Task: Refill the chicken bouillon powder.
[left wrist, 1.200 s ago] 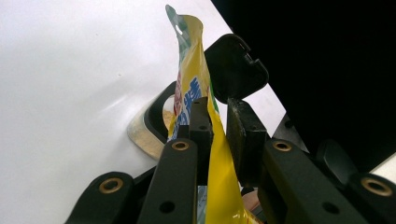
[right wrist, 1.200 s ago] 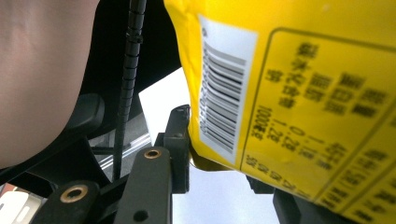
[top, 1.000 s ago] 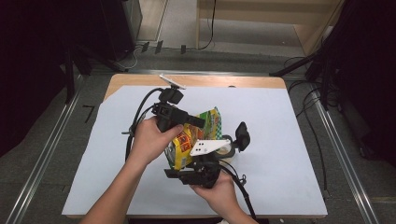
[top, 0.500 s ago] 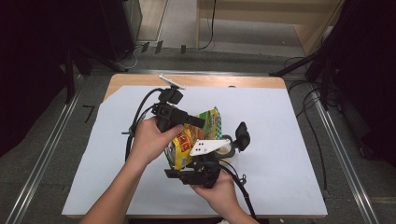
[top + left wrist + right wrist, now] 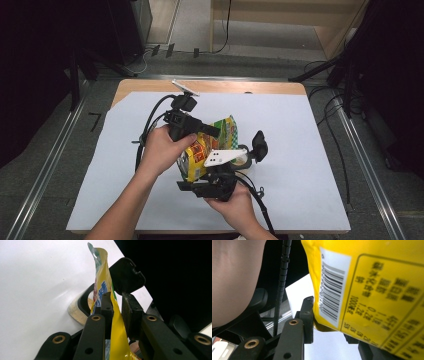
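Snack bag [image 5: 207,150] hangs above my desk [image 5: 310,150]: left gripper [image 5: 117,307] clamped on its edge, right gripper [image 5: 332,322] clamped on its bottom corner.

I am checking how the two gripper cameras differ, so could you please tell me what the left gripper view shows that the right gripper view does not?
Left gripper view alone: the yellow snack bag's sealed top edge with its hang hole, standing upright between the left gripper's jaws, and a roll of tape on the white table cover.

Right gripper view alone: the bag's back panel with its barcode and printed text, and a black ribbed cable.

Both: the same yellow bag between black jaws over the white cover.
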{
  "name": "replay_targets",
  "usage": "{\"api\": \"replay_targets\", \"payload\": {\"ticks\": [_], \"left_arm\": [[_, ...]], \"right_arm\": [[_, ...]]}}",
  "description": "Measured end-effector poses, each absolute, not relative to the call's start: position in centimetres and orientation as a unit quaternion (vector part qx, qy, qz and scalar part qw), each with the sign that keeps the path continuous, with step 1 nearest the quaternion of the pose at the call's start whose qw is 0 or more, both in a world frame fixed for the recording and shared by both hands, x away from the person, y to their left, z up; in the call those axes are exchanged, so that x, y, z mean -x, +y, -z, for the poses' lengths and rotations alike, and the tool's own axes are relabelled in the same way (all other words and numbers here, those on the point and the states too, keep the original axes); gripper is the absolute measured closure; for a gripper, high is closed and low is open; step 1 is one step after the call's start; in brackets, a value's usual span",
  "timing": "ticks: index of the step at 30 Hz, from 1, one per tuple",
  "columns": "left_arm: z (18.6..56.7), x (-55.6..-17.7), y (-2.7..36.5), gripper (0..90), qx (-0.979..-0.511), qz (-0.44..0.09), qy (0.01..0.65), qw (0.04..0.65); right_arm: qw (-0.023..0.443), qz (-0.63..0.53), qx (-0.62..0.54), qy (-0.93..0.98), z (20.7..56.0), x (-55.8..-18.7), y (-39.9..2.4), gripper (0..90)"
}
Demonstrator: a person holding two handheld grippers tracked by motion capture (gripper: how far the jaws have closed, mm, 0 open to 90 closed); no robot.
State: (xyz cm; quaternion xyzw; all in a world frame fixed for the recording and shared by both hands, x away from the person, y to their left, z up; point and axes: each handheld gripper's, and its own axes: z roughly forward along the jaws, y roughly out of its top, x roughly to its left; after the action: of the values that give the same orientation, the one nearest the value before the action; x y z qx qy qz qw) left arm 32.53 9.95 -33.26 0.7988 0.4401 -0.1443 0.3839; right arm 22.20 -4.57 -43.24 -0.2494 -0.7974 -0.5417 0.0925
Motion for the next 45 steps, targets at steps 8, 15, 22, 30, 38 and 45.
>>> {"api": "replay_targets", "payload": {"ticks": [8, 15, 22, 30, 38, 45], "left_arm": [[33.35, -32.66, 10.07, 80.0, -0.797, 0.15, 0.441, 0.385], [33.46, -32.7, 9.8, 79.9, -0.798, 0.149, 0.439, 0.384], [33.46, -32.65, 9.51, 79.9, -0.8, 0.145, 0.439, 0.383], [33.33, -32.58, 9.51, 79.9, -0.799, 0.143, 0.439, 0.385], [33.35, -32.57, 9.54, 79.9, -0.8, 0.142, 0.438, 0.385], [33.38, -32.7, 9.59, 79.9, -0.799, 0.144, 0.439, 0.386]], "right_arm": [[0.094, 0.543, 0.249, -0.797, 43.19, -22.17, -4.53, 68.1], [0.095, 0.54, 0.252, -0.797, 43.3, -22.28, -4.72, 68.2], [0.095, 0.542, 0.254, -0.796, 43.42, -22.32, -4.83, 68.3], [0.094, 0.541, 0.252, -0.797, 43.35, -22.33, -4.89, 68.3], [0.092, 0.54, 0.25, -0.798, 43.34, -22.33, -4.91, 68.2], [0.091, 0.541, 0.25, -0.798, 43.32, -22.38, -4.89, 68.2]]}}
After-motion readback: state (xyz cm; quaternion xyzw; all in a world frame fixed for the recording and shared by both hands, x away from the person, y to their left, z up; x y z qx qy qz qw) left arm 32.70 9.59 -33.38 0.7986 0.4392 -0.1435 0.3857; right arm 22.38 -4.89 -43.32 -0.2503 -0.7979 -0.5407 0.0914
